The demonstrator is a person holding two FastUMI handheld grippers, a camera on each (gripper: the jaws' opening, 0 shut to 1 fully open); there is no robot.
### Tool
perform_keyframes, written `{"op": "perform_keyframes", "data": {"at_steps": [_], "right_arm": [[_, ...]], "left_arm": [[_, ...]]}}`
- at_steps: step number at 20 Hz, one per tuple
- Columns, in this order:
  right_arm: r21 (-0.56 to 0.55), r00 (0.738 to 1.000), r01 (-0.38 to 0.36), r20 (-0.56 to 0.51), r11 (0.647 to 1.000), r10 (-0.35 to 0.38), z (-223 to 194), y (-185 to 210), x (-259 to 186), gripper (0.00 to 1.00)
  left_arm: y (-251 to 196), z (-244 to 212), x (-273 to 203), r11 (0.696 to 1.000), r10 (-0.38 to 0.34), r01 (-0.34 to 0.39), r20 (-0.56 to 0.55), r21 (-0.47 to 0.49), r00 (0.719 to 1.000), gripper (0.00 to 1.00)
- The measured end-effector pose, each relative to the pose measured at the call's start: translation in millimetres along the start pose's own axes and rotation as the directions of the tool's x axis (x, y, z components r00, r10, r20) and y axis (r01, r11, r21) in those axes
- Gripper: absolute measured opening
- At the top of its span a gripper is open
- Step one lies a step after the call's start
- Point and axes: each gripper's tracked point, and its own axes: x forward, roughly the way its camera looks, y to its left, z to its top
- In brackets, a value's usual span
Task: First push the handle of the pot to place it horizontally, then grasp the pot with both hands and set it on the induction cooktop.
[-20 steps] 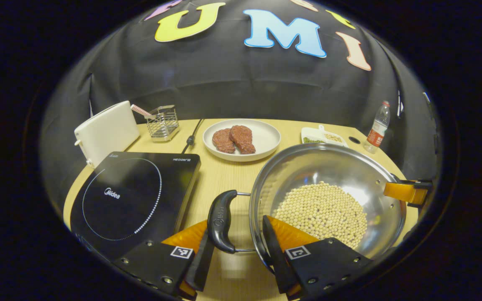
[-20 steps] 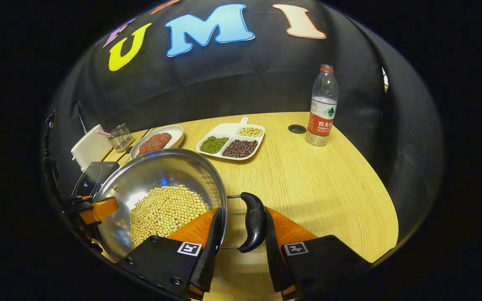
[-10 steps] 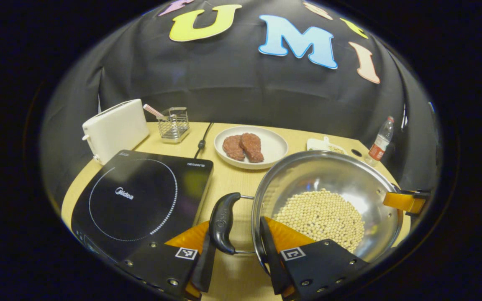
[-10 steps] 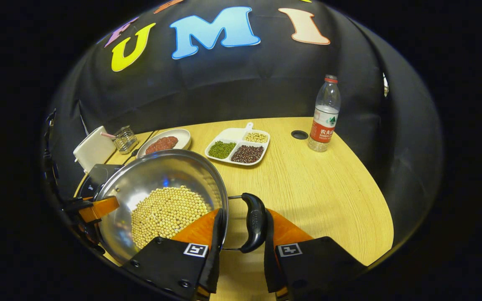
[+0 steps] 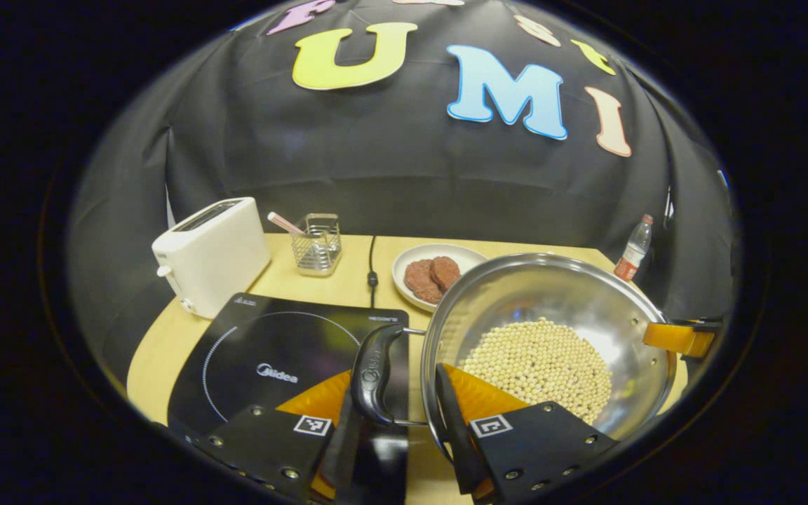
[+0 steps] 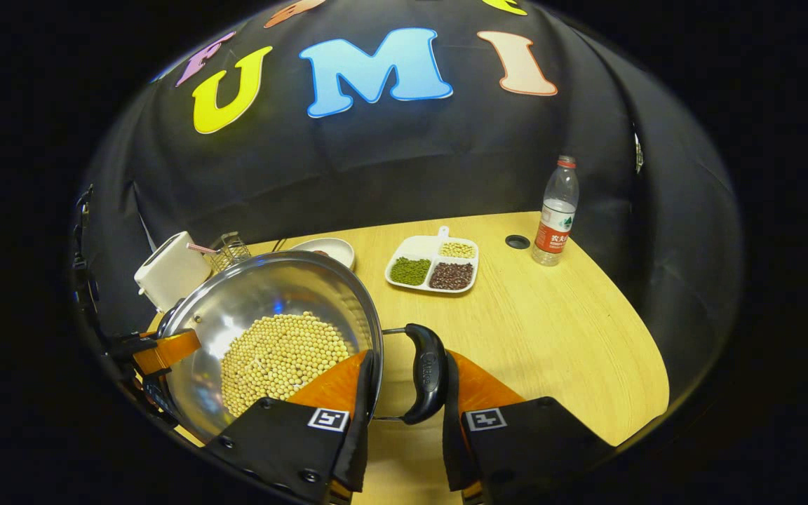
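Note:
A steel pot (image 5: 551, 298) with soybeans (image 5: 537, 358) in it hangs above the table, gripped at both side handles. My left gripper (image 5: 397, 435) is shut on the black left handle (image 5: 374, 372): one finger is outside the handle, the other inside the pot rim. That handle hovers over the right edge of the black induction cooktop (image 5: 271, 358). My right gripper (image 6: 404, 421) is shut the same way on the right handle (image 6: 426, 372) of the pot (image 6: 264, 294). Across the pot, each view shows the other gripper's orange finger (image 5: 677, 337).
A white toaster (image 5: 211, 256) and a wire holder (image 5: 316, 242) stand behind the cooktop, with a power cable (image 5: 372, 270) beside them. A plate of meat patties (image 5: 432, 273) lies behind the pot. A divided bean dish (image 6: 434, 265) and a water bottle (image 6: 555, 210) stand on the wooden table (image 6: 551, 337).
Both grippers have risen and carried the pot leftward. The cooktop now lies under the left handle, and the table things look farther away.

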Motion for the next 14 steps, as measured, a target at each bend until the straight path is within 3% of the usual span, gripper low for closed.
{"op": "perform_keyframes", "data": {"at_steps": [14], "right_arm": [[0.017,1.0,-0.021,-0.002,1.0,0.021,-5,110,6,0.43]], "left_arm": [[120,11,-9,1.0,0.018,-0.018,0.014,0.008,1.0,0.57]]}}
